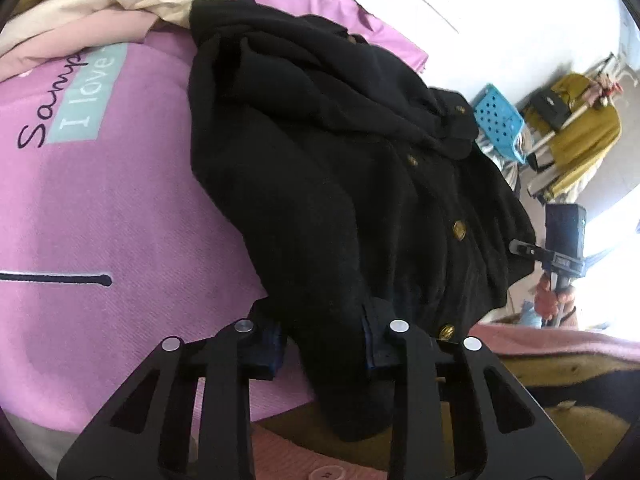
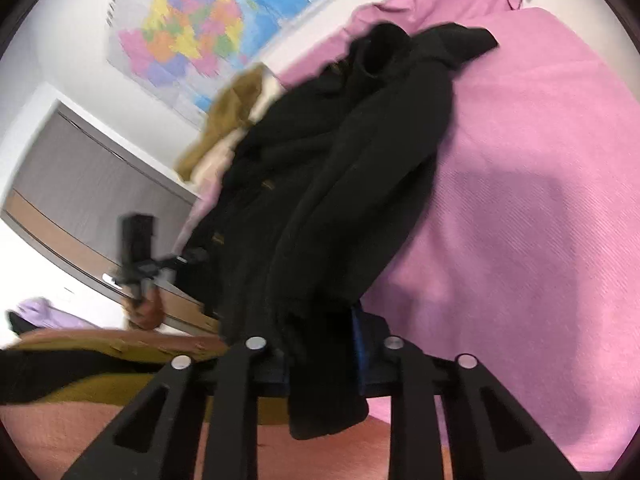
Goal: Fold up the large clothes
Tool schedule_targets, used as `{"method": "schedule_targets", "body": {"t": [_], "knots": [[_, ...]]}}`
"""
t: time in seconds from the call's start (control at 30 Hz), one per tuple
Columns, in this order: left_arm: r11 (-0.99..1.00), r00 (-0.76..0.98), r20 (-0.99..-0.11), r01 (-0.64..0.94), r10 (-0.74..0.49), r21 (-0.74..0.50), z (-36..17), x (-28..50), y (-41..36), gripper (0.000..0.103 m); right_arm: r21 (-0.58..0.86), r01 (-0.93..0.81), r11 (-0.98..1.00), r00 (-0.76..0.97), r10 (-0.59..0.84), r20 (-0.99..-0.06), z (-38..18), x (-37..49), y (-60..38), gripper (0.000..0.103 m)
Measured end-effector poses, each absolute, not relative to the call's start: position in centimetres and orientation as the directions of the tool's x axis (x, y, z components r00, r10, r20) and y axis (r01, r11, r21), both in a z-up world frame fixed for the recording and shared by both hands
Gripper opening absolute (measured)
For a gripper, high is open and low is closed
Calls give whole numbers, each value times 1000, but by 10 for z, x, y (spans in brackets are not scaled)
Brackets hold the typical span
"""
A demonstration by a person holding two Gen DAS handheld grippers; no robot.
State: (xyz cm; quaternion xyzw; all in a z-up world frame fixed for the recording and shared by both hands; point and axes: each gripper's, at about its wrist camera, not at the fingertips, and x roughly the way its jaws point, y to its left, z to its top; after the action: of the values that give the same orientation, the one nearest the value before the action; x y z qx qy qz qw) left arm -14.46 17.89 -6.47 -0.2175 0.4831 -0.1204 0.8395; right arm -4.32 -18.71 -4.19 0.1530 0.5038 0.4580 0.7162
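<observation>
A: We log the black woollen coat with brass buttons (image 1: 320, 168) lying on the pink bedspread (image 1: 120, 220).
B: We see left tool (image 1: 326, 344) and right tool (image 2: 320, 356) each clamped on its hem.

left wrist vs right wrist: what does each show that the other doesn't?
Left wrist only: printed lettering on the pink cover, blue perforated basket, gold buttons.
Right wrist only: colourful wall map.
Both: black coat on the pink cover, cloth between each tool's fingers, left tool and right tool.
</observation>
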Motion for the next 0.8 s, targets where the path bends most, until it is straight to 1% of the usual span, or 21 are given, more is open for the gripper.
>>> {"method": "schedule_targets", "body": {"t": [0.03, 0.17, 0.27, 0.33, 0.57, 0.73, 0.8], "knots": [[880, 514, -756, -4, -406, -475, -60, -144, 178, 21, 696, -500, 516, 87, 829, -552, -35, -40, -186, 19], [862, 566, -710, 1, -419, -507, -35, -144, 187, 21, 711, -517, 476, 142, 867, -477, -6, -34, -186, 17], [846, 607, -671, 5, -426, -533, -14, -141, 200, 20, 736, -518, 435, 181, 897, -403, 13, -21, -190, 16], [844, 627, -654, 10, -423, -536, 0, -135, 207, 20, 740, -517, 430, 207, 902, -380, 22, -11, -190, 16], [869, 645, -655, 28, -393, -494, 35, -103, 213, 19, 776, -479, 411, 247, 911, -331, 36, 24, -179, 16], [869, 634, -667, 17, -393, -495, 48, -75, 224, 19, 801, -437, 409, 286, 908, -308, 45, 57, -176, 16], [878, 633, -679, 1, -372, -479, 51, -60, 231, 19, 808, -425, 408, 291, 907, -304, 48, 70, -176, 16]]}}
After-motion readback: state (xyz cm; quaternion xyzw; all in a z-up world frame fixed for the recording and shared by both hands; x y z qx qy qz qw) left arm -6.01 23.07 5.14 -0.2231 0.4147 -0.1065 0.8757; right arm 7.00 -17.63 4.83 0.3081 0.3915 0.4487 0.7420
